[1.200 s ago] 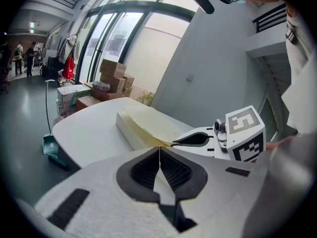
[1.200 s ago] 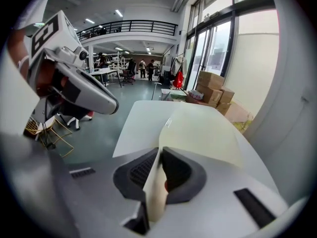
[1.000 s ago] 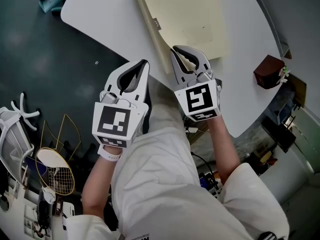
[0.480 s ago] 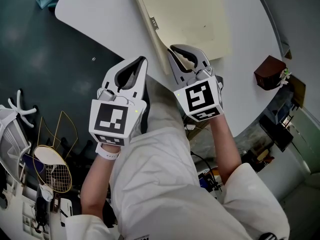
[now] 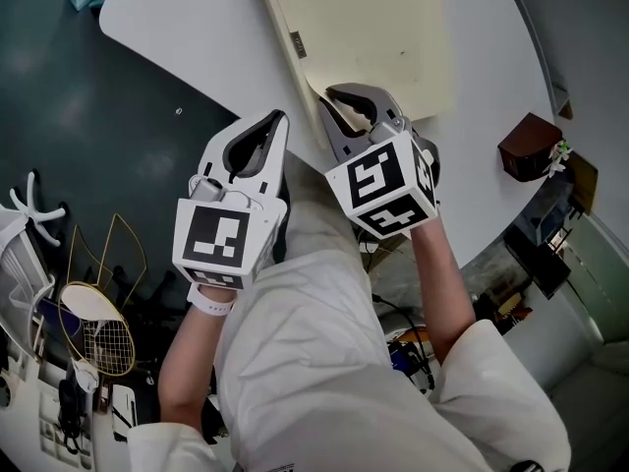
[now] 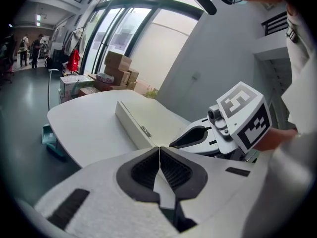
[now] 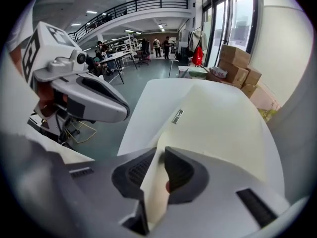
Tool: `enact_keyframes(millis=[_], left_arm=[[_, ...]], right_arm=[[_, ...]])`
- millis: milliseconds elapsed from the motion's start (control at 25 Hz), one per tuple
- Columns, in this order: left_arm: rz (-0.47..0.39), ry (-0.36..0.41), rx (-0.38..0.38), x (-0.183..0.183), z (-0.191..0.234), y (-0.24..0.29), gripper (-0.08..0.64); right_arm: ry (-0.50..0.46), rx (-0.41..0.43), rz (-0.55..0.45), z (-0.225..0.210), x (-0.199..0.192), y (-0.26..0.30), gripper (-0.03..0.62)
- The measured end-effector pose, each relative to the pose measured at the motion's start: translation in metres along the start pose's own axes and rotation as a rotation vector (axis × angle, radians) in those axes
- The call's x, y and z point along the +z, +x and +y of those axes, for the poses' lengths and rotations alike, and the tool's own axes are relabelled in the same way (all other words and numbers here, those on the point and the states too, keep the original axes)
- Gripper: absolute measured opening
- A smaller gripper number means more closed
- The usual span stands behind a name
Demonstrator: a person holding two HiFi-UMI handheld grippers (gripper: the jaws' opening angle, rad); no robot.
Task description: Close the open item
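Note:
A flat cream box (image 5: 364,28) with a small label on its side lies shut on the white table (image 5: 197,37). My right gripper (image 5: 346,106) points steeply down at the box's near corner. That corner (image 7: 153,182) stands between its jaws, which have just been opening, and the pads look slightly apart from it. My left gripper (image 5: 265,126) hangs beside it at the table's front edge, shut and empty. In the left gripper view its pads (image 6: 159,150) meet, with the box (image 6: 158,120) and the right gripper (image 6: 198,135) ahead.
A dark brown box (image 5: 529,143) sits at the table's right edge. On the floor to the left are a racket (image 5: 93,327), a wire frame and a white chair. Cardboard boxes (image 6: 119,66) are stacked beyond the table. My legs are right below the grippers.
The right gripper has tipped over, its marker cube now tilted leftward, while its jaws stay at the box's corner. The left gripper has hardly moved.

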State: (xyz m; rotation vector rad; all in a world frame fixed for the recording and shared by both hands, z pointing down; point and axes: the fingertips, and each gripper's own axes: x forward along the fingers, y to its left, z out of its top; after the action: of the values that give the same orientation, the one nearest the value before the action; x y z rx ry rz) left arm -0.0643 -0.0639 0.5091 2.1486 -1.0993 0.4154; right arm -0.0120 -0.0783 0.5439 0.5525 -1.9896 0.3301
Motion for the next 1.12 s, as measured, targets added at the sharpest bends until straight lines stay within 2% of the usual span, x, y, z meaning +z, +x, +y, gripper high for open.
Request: enact_keyframes(millis=[400, 640, 760, 920, 1000, 1120], left_arm=[[-0.003, -0.016, 0.011, -0.006, 0.0, -0.002, 0.029], [-0.002, -0.023, 0.023, -0.008, 0.001, -0.005, 0.029], [0.001, -0.021, 0.032, -0.008, 0.0, -0.009, 0.029], [-0.008, -0.002, 0.03, -0.006, -0.003, -0.017, 0.029], [-0.012, 0.005, 0.03, -0.004, -0.005, -0.023, 0.029], [-0.017, 0.024, 0.031, -0.003, -0.005, -0.033, 0.029]], right_arm=[[-0.027, 0.057, 0.093, 0.003, 0.0, 0.004, 0.055], [-0.041, 0.048, 0.116, 0.002, 0.0, 0.006, 0.06], [-0.063, 0.025, 0.112, 0.003, 0.0, 0.004, 0.064], [-0.154, -0.082, 0.087, 0.004, 0.005, 0.001, 0.081], [-0.159, -0.106, 0.069, 0.008, 0.005, -0.001, 0.116], [-0.127, -0.095, 0.052, 0.015, 0.006, -0.001, 0.188]])
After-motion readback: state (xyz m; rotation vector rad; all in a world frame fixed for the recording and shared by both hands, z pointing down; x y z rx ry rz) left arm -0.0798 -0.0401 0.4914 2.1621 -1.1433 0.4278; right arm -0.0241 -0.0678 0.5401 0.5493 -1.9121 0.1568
